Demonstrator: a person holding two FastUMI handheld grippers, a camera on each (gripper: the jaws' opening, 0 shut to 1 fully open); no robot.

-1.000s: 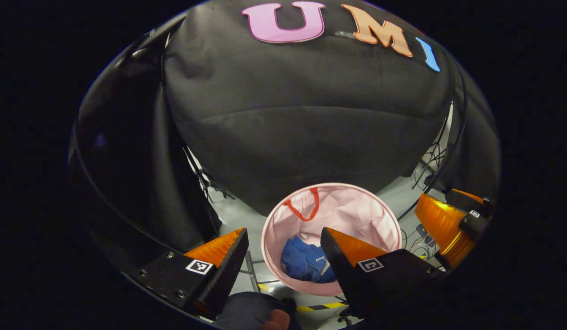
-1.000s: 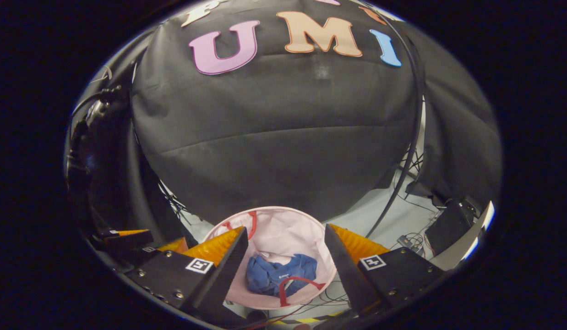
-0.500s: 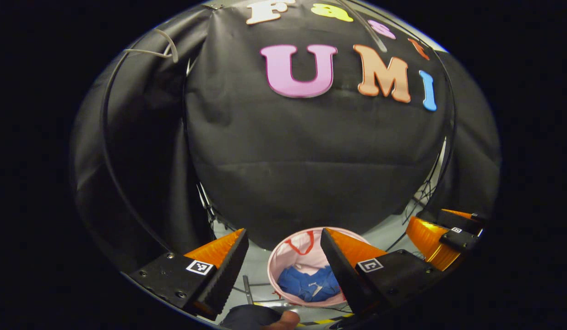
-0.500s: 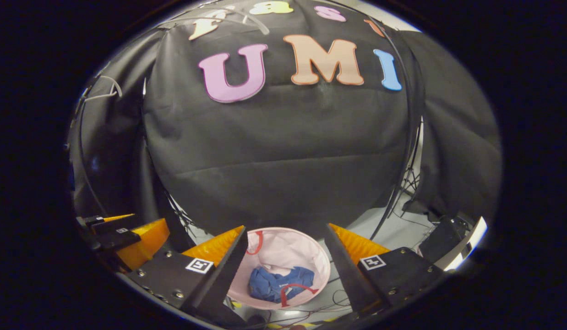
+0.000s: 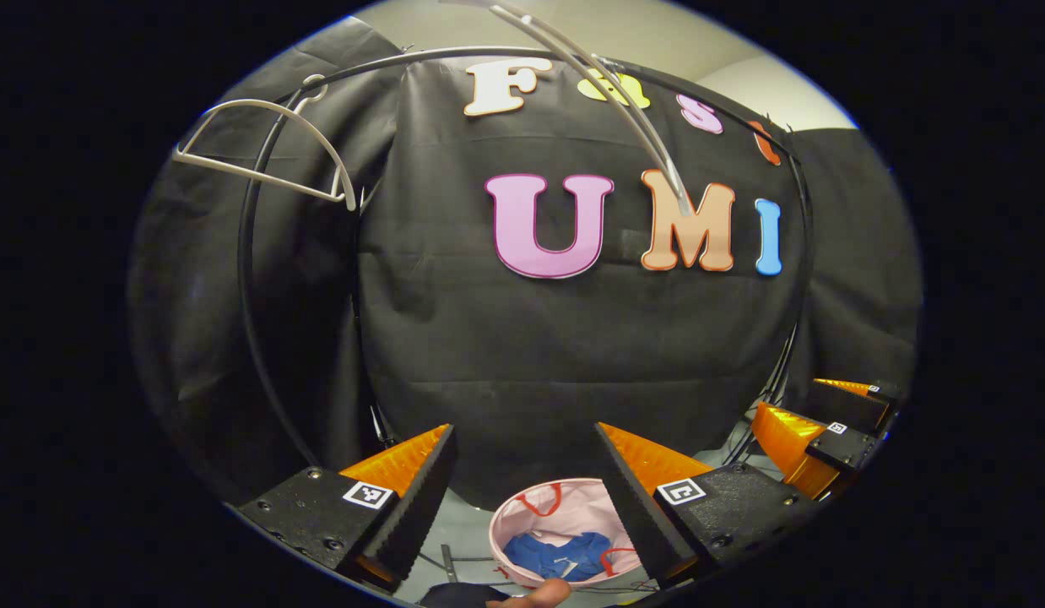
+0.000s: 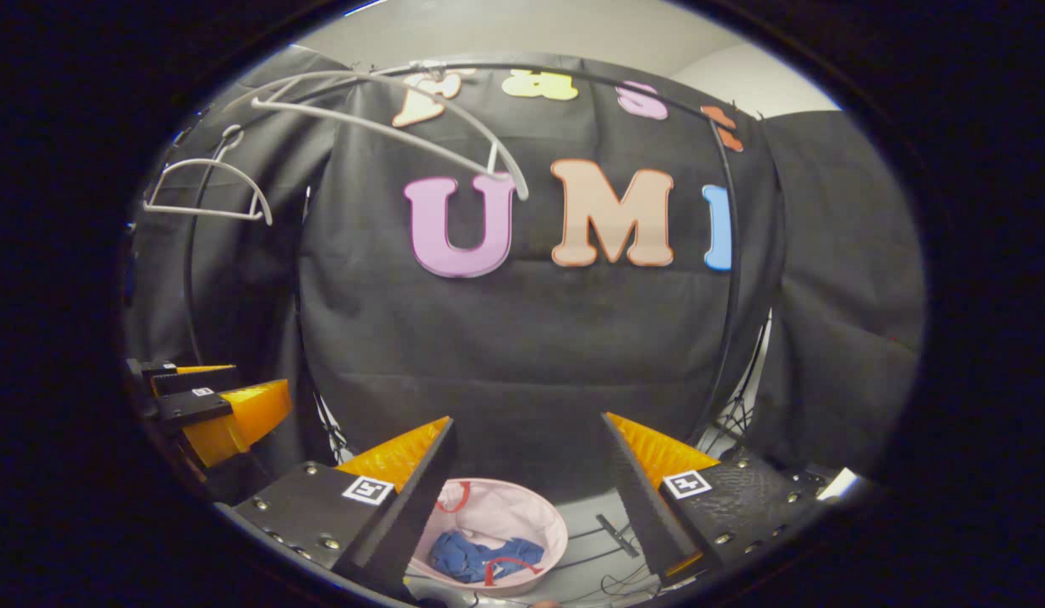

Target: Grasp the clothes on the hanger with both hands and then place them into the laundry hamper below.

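Both grippers are raised well above the floor and tilted forward toward the booth wall. In the left gripper view the left gripper (image 5: 522, 498) has its two fingers spread wide apart with nothing between them, and the right gripper (image 5: 818, 431) shows at about 4 o'clock, near the edge. In the right gripper view the right gripper (image 6: 527, 498) is likewise spread wide and holds nothing, while the left gripper (image 6: 210, 405) sits at about 9 o'clock. A fingertip (image 5: 535, 594) of the person peeks in at 6 o'clock in the left gripper view. The blue clothes (image 5: 556, 556) lie crumpled in the bottom of the pink laundry hamper (image 5: 565, 507), which stands on the pale floor (image 6: 594, 553) at 6 o'clock, seen between the fingers; red handle loops (image 6: 506, 567) curl over the fabric and at the rim. Two white hangers hang bare from the black curved rail (image 5: 252, 279): one hanger (image 5: 265, 152) at 10 o'clock and a nearer hanger (image 5: 615, 93) sweeping down from 12 o'clock. Open room lies between the rail and the hamper; loose cables (image 6: 615, 578) trail on the floor just beside the hamper.
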